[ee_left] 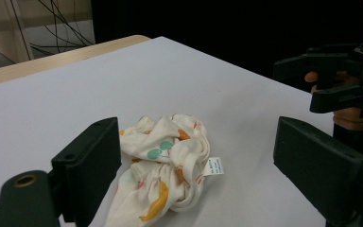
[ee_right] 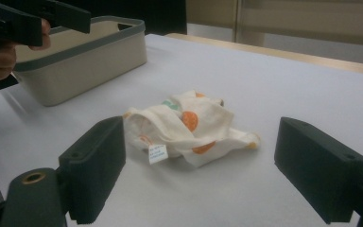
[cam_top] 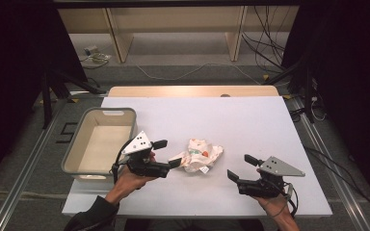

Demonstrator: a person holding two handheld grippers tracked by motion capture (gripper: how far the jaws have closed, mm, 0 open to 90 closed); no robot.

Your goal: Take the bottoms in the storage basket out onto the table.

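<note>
The crumpled cloth [cam_top: 202, 154], cream with orange and green prints and a small white label [ee_left: 213, 166], lies bunched near the middle of the white bench [cam_top: 231, 120]. Your left tool [cam_top: 167, 153] sits just beside its left edge, jaws spread wide and released, one end of the cloth lying between them but not pinched. Your right tool [cam_top: 241, 167] rests well to the cloth's right, jaws likewise released, gripping nothing, aimed toward the cloth. A beige bin [cam_top: 99, 139] with a grey rim stands at the bench's left side, behind your left hand [cam_top: 130, 180].
</note>
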